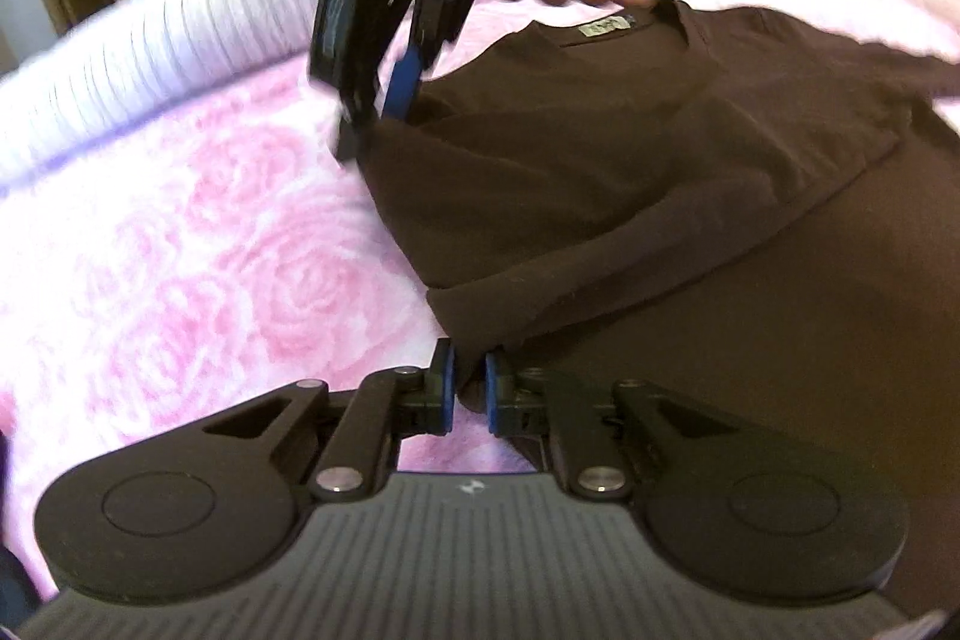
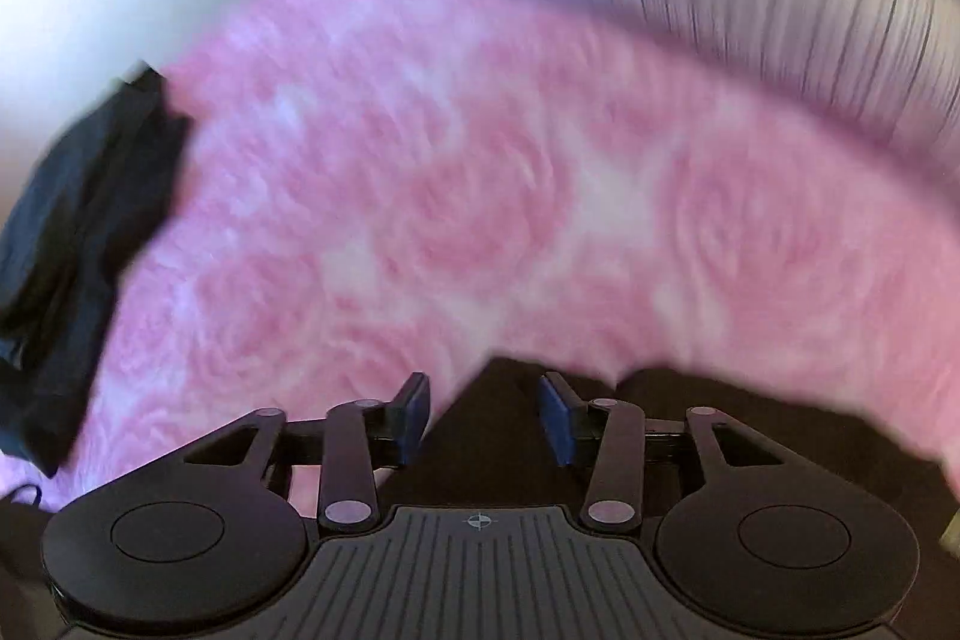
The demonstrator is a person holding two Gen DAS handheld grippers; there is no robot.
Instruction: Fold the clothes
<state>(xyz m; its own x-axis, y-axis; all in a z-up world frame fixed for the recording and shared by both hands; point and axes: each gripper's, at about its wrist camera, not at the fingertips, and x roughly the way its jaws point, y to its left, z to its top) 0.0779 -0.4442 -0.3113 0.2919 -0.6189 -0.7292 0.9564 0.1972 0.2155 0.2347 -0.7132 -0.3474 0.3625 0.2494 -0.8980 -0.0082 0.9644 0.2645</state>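
1. The brown shirt [image 1: 660, 148] lies on the rose-patterned bed [image 1: 210, 220], one side folded in.
2. The left gripper [image 1: 469, 388] fingers pinch the shirt's lower edge; the right gripper [image 2: 486, 400] fingers stand apart over brown cloth.
3. Next, probably: the right fingers close, then both lift together.

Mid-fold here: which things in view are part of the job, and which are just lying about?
Job: brown shirt, its edge pinched by the left gripper; dark garment, possibly next to fold.
Lying about: pink blanket underneath; white ribbed bedding.
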